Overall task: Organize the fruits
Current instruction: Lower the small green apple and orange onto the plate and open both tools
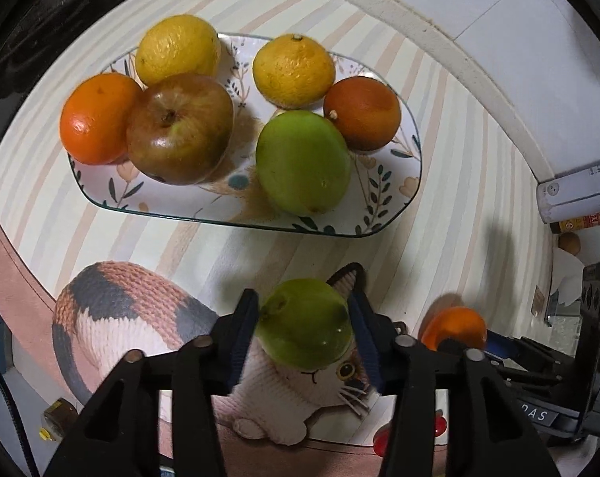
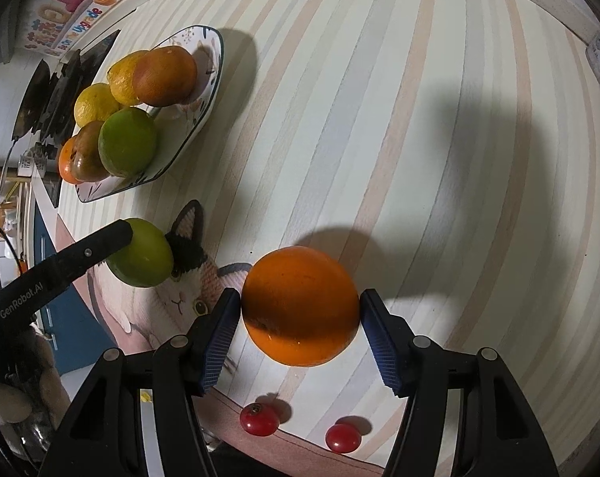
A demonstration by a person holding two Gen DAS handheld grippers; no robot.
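Observation:
My left gripper (image 1: 304,328) is shut on a green lime (image 1: 304,324) and holds it above the cat picture, short of the floral plate (image 1: 399,198); the lime also shows in the right wrist view (image 2: 141,252). The plate holds several fruits: two yellow citrus, two oranges, a brown-red apple (image 1: 179,127) and a second green fruit (image 1: 302,163). My right gripper (image 2: 299,318) is shut on an orange (image 2: 300,306) and holds it over the striped mat, right of the plate (image 2: 204,119). The orange also peeks into the left wrist view (image 1: 453,330).
Two cherry tomatoes (image 2: 259,418) (image 2: 342,438) lie on the mat near its front edge, under my right gripper. A cat picture (image 1: 113,310) is printed on the striped mat (image 2: 419,159). A box (image 1: 574,194) stands at the right edge in the left wrist view.

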